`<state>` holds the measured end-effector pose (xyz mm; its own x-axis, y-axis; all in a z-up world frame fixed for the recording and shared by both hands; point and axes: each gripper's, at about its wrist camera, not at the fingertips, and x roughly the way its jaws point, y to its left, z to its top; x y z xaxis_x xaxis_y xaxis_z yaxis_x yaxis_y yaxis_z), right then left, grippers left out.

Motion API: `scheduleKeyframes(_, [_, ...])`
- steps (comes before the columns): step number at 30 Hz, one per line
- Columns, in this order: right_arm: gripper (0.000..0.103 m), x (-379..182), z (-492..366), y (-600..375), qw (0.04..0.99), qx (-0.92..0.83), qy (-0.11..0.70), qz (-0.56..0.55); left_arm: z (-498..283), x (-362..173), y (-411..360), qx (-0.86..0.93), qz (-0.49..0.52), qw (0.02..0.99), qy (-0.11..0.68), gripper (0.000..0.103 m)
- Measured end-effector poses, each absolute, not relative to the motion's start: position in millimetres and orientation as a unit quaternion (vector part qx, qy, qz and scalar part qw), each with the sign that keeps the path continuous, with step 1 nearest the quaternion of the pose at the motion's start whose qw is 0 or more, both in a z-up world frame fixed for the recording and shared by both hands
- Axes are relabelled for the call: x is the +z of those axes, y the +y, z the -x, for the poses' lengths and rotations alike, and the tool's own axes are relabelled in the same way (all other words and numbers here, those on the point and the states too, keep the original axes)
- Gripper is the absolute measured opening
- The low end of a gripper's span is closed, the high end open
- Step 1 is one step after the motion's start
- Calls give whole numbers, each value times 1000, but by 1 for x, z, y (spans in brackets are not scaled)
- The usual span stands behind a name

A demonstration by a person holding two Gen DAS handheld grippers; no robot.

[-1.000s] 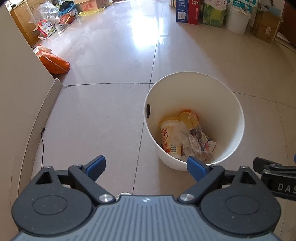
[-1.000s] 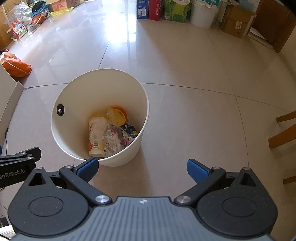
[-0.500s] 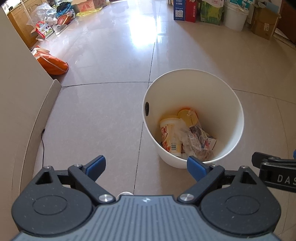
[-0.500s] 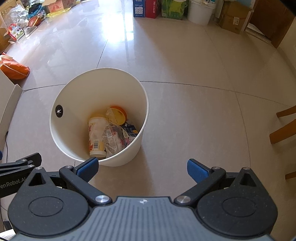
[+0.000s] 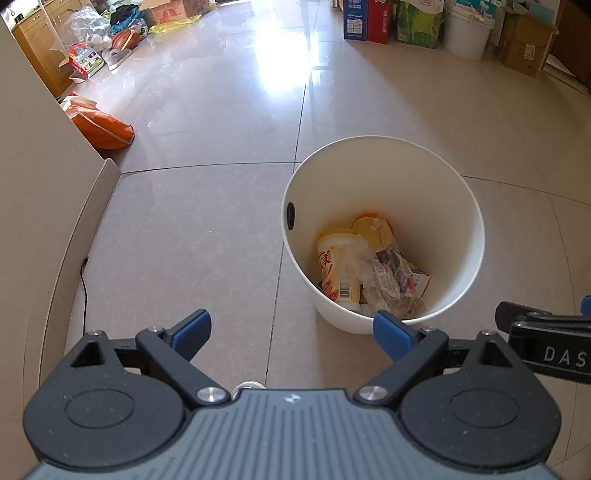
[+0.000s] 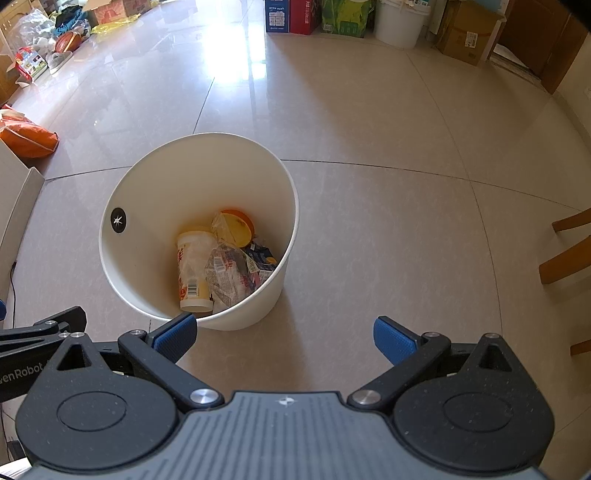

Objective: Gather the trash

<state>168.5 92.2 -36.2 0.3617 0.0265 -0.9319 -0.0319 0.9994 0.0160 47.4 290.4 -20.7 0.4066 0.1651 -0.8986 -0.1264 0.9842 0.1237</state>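
Observation:
A white round bin (image 5: pixel 461 206) (image 6: pixel 159 177) stands on the tiled floor. Inside lie a yellow-and-white bottle (image 5: pixel 338 269) (image 6: pixel 192 269), an orange lid (image 6: pixel 240 225) and crumpled plastic wrappers (image 5: pixel 391 280) (image 6: pixel 231 275). My left gripper (image 5: pixel 293 332) is open and empty, held above the floor just left of the bin. Equally open and empty, my right gripper (image 6: pixel 282 334) hovers to the bin's near right. Each wrist view catches the other gripper's body at its edge.
A beige wall or cabinet side (image 5: pixel 33 177) with a thin black cable (image 5: pixel 84 291) runs along the left. An orange bag (image 5: pixel 103 127) lies beyond it. Boxes (image 6: pixel 291 14), a white bucket (image 6: pixel 400 22) and clutter line the far wall. Wooden chair legs (image 6: pixel 565 254) show at right.
Both grippers have drifted slightly back and up, so the bin sits a little higher and farther in each view. Jaws stay open; the trash in the bin has not moved.

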Motion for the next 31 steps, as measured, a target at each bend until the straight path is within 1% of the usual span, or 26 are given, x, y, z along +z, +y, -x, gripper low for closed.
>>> scheduleKeyframes(31, [103, -39, -171, 99, 826, 14, 563, -3, -48, -21, 291, 80, -14, 838, 539, 94])
